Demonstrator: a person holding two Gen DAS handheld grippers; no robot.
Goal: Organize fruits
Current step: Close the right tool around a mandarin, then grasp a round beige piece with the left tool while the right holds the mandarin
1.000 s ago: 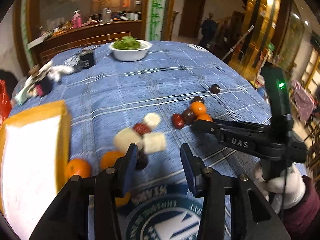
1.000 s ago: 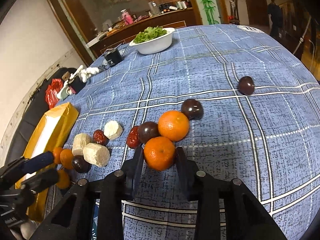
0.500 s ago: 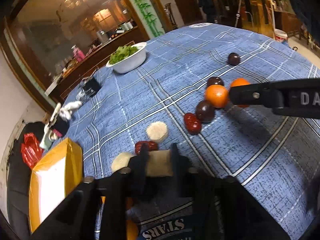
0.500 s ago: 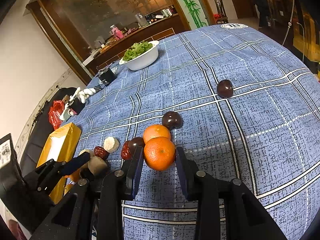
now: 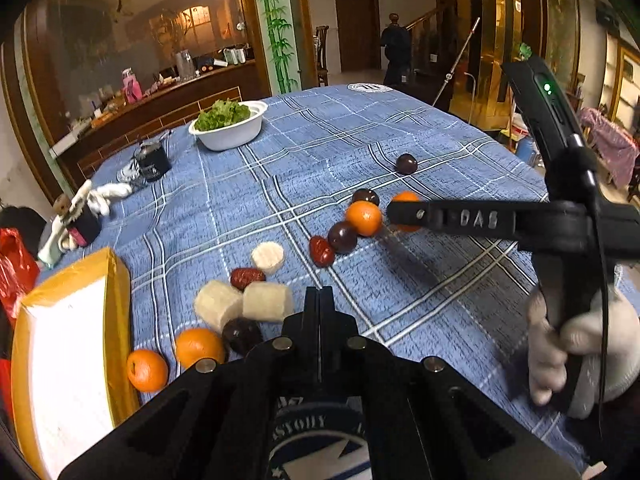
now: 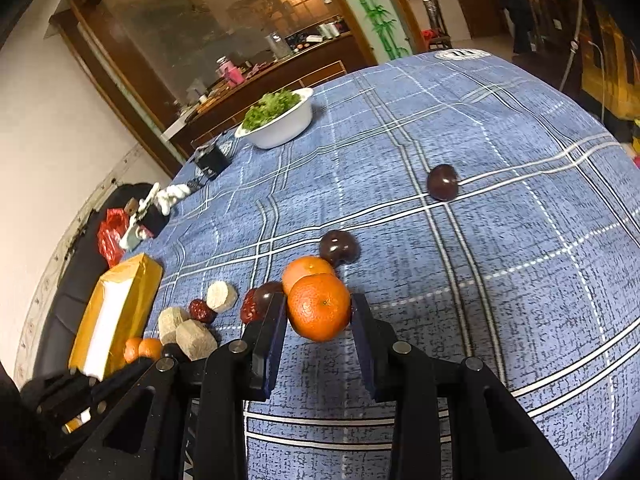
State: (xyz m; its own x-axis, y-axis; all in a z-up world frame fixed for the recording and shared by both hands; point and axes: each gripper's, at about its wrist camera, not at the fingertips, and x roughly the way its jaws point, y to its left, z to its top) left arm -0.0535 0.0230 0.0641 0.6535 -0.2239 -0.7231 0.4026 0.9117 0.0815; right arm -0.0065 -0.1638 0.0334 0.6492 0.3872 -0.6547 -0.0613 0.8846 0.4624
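Note:
My right gripper point(image 6: 319, 307) is shut on an orange point(image 6: 319, 306) and holds it just above the blue checked tablecloth point(image 6: 500, 240). A second orange point(image 6: 305, 269), dark plums point(image 6: 339, 246) and a red date point(image 6: 249, 309) lie just beyond it. My left gripper point(image 5: 319, 295) is shut and empty, above the cloth beside pale cut chunks point(image 5: 264, 301), a plum point(image 5: 241, 334) and two oranges point(image 5: 199, 345) near a yellow box point(image 5: 72, 344). The right gripper's finger point(image 5: 460, 218) crosses the left wrist view.
A white bowl of greens point(image 5: 228, 126) stands at the far side. A lone plum point(image 5: 406, 163) lies toward the right. A black case point(image 5: 154, 164), white gloves point(image 5: 108, 194) and a red bag point(image 5: 14, 264) sit at the left edge. A person stands in the far doorway.
My left gripper closed from wide open to fully shut and drew back from the chunks. My right gripper lifted the orange slightly off the cloth.

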